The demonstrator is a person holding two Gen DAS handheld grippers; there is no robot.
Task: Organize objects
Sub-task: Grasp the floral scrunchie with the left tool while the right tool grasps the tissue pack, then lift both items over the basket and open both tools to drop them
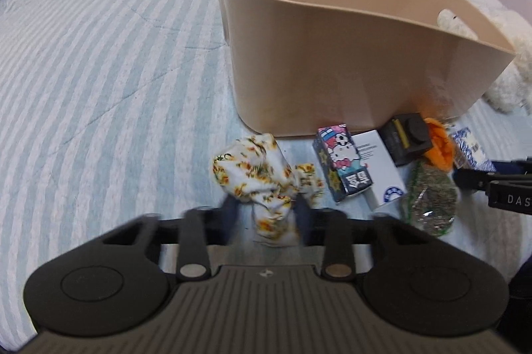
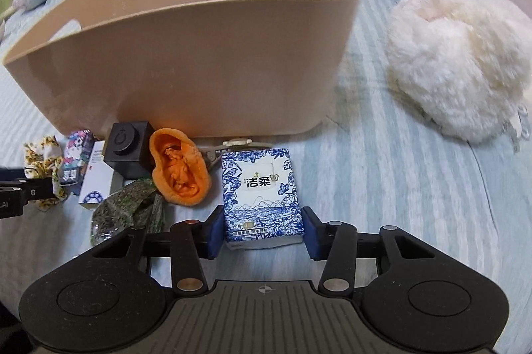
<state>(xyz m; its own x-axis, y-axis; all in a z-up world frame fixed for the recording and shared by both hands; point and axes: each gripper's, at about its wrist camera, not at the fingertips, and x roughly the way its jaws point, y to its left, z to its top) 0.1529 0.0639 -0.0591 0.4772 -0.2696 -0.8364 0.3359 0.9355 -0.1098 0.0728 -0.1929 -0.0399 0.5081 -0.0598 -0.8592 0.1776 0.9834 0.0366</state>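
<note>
The left gripper (image 1: 266, 214) is clenched on the floral cloth (image 1: 262, 177); the right gripper (image 2: 262, 234) straddles the tissue pack (image 2: 262, 194), jaws released. Both lie just before the beige basket (image 2: 186, 61). Striped bedspread (image 1: 99, 71) spreads bare leftward.

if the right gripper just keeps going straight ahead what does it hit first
The right gripper already straddles the blue-and-white tissue pack, so it meets that first. Beyond it, probably the beige tub, though depth is unclear.
</note>
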